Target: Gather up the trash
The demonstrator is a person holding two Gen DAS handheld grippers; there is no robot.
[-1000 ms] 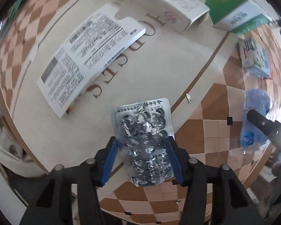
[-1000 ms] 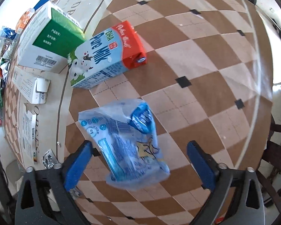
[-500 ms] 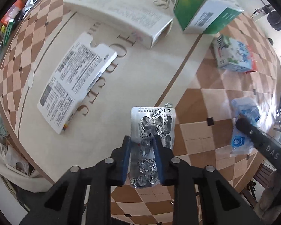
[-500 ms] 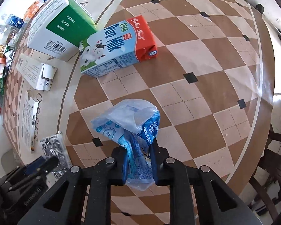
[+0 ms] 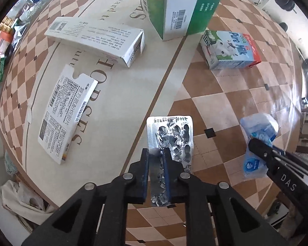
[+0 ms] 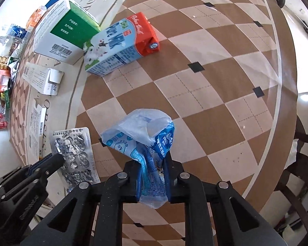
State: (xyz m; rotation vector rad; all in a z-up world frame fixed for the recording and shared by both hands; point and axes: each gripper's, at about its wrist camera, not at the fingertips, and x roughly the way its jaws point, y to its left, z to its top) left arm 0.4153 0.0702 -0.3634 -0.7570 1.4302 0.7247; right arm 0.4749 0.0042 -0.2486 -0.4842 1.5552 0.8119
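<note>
Both my grippers hold trash.
My left gripper (image 5: 155,152) clamps a crumpled silver foil blister pack (image 5: 170,135); my right gripper (image 6: 153,165) pinches a blue-and-clear plastic wrapper (image 6: 141,132).

Foil blister pack (image 5: 170,139) — emptied, lifted; blue plastic wrapper (image 6: 145,139) — crumpled.

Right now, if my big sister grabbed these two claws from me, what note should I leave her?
Left claw: shut on the empty pill sheet, lifted off the table.
Right claw: shut on the crumpled blue plastic wrapper, also lifted.
Still on the checkered tablecloth: the milk carton on its side, the green box next to it, a long white box and a flat white card.
Done: two pieces picked up.
Left: drop both into the trash, then come back for the rest. No bin is clearly visible.
</note>
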